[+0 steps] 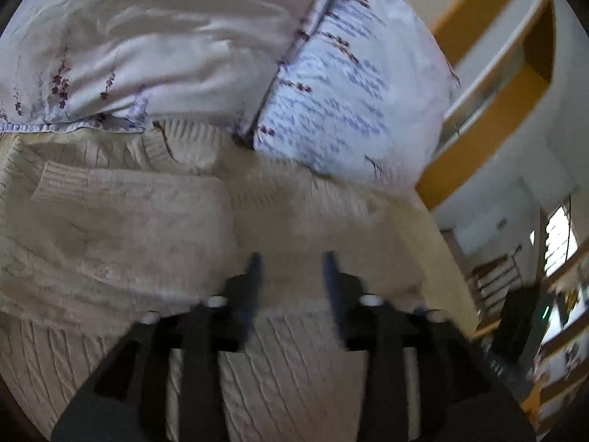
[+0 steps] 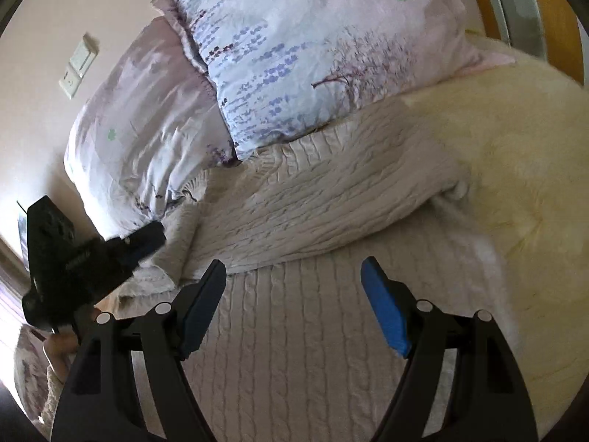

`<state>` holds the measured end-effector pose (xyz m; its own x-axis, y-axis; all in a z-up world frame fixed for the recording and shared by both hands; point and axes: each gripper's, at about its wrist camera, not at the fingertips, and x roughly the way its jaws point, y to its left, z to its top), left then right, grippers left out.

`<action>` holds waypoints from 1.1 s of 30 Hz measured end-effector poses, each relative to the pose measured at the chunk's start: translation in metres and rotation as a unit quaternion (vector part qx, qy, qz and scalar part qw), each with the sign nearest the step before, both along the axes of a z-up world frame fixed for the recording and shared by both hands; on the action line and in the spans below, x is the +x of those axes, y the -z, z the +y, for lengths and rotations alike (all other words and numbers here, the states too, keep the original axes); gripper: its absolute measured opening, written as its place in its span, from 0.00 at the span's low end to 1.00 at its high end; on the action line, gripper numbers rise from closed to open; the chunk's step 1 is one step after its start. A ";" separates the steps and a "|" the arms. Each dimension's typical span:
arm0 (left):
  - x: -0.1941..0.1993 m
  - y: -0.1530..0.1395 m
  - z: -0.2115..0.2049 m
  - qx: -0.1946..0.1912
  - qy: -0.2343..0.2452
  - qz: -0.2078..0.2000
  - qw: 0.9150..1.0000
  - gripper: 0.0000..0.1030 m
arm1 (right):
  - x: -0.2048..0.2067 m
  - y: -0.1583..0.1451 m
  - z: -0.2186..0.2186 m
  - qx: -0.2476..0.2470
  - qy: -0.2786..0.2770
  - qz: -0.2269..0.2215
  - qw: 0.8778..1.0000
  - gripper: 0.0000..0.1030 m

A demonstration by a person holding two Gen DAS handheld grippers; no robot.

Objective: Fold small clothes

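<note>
A cream cable-knit sweater [image 1: 287, 361] lies on the bed, partly folded over on itself; it also fills the middle of the right wrist view [image 2: 316, 199]. My left gripper [image 1: 292, 259] hovers just over the sweater's body with its jaws apart and nothing between them. It also shows at the left of the right wrist view [image 2: 147, 237], near the sweater's folded sleeve. My right gripper [image 2: 294, 269] is open wide and empty above the sweater's lower half, close to the fold line.
Two floral pillows [image 2: 294, 51] lean at the head of the bed, touching the sweater's top. A cream fleece blanket [image 2: 515, 154] covers the bed on the right. A wooden headboard [image 1: 489, 136] and shelves stand at the right of the left wrist view.
</note>
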<state>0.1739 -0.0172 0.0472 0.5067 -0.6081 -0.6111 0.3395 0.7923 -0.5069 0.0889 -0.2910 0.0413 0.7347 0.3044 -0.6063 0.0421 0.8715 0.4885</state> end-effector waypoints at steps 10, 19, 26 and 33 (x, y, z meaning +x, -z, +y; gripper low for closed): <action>-0.011 0.008 0.147 -0.024 -0.167 0.021 0.985 0.54 | 0.046 -0.052 0.124 -0.141 -0.218 -0.094 0.961 0.65; -0.009 0.040 0.169 -0.008 -0.182 0.064 0.981 0.41 | 0.086 -0.015 0.256 -0.269 -0.329 -0.086 0.901 0.55; -0.013 0.041 0.172 -0.010 -0.177 0.060 0.982 0.41 | 0.103 0.008 0.250 -0.270 -0.308 -0.054 0.911 0.21; -0.013 0.041 0.170 -0.007 -0.176 0.058 0.983 0.46 | 0.093 -0.023 0.157 -0.128 -0.162 -0.065 0.976 0.08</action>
